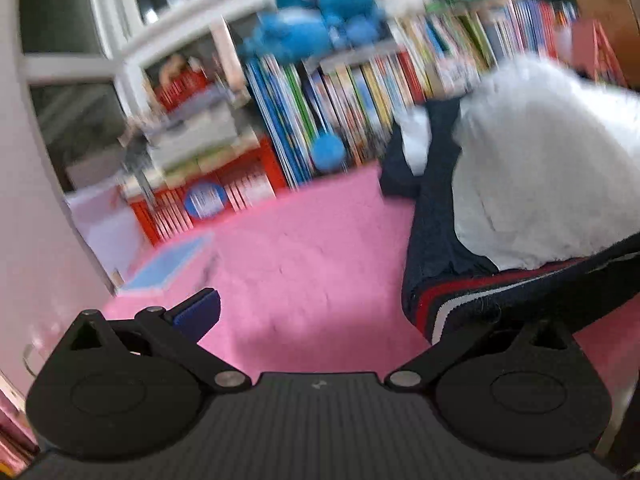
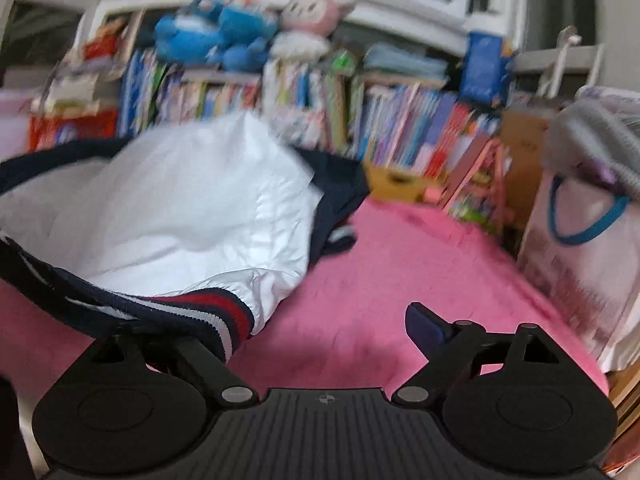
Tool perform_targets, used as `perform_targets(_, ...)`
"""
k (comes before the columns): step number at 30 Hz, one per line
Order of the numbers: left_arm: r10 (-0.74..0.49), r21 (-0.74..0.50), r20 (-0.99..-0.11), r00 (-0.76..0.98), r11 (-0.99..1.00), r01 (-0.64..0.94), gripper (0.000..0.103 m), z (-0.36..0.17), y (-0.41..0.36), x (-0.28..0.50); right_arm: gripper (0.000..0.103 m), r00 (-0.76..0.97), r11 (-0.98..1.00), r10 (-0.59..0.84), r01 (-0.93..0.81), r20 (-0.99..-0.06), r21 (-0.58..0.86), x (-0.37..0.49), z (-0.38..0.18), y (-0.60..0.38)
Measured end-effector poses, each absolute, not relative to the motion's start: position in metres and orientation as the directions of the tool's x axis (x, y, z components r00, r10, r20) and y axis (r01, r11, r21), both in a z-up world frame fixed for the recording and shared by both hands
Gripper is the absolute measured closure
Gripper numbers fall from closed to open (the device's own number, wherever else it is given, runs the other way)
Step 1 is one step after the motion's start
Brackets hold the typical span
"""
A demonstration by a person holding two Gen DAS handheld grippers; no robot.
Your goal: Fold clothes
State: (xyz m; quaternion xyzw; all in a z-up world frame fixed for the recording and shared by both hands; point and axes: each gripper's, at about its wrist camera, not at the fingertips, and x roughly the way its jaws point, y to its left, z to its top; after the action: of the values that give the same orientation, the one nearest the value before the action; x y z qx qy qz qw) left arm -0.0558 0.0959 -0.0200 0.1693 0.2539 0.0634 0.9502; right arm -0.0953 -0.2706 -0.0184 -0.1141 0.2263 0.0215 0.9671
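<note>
A white garment (image 1: pixel 532 160) with navy panels and a red, white and navy striped hem (image 2: pixel 192 312) is seen bunched on a pink blanket (image 1: pixel 304 248), which covers the surface in both wrist views. In the left wrist view the left gripper (image 1: pixel 332 308) is shown with its jaws spread wide; one blue-padded finger (image 1: pixel 200 312) stands clear over the blanket, while the other is hidden under the striped hem, so the cloth is draped on it rather than pinched. In the right wrist view the right gripper (image 2: pixel 320 320) is likewise spread wide, one finger (image 2: pixel 424 324) free above the blanket and the opposite one covered by the hem; no pinch is made there either. Behind the garment a shelf of books (image 2: pixel 400 136) is seen (heavily blurred), topped by blue plush toys (image 2: pixel 212 36) and what appears to be a pink plush figure (image 2: pixel 308 12). A pale bag with blue handles (image 2: pixel 580 216) stands at the blanket's right edge.
</note>
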Motion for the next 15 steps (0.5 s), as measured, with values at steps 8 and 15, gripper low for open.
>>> perform_targets(8, 0.162, 0.437, -0.51, 0.845, 0.894, 0.093, 0.0, -0.031, 0.083, -0.075, 0.013, 0.787, 0.847, 0.332, -0.491, -0.519, -0.204, -0.129, -0.024, -0.26)
perform_targets(15, 0.022, 0.329, -0.55, 0.835, 0.925, 0.192, 0.0, 0.002, 0.102, -0.089, 0.001, 0.762, 0.789, 0.586, -0.614, -0.276, -0.02, -0.11, 0.03, -0.276)
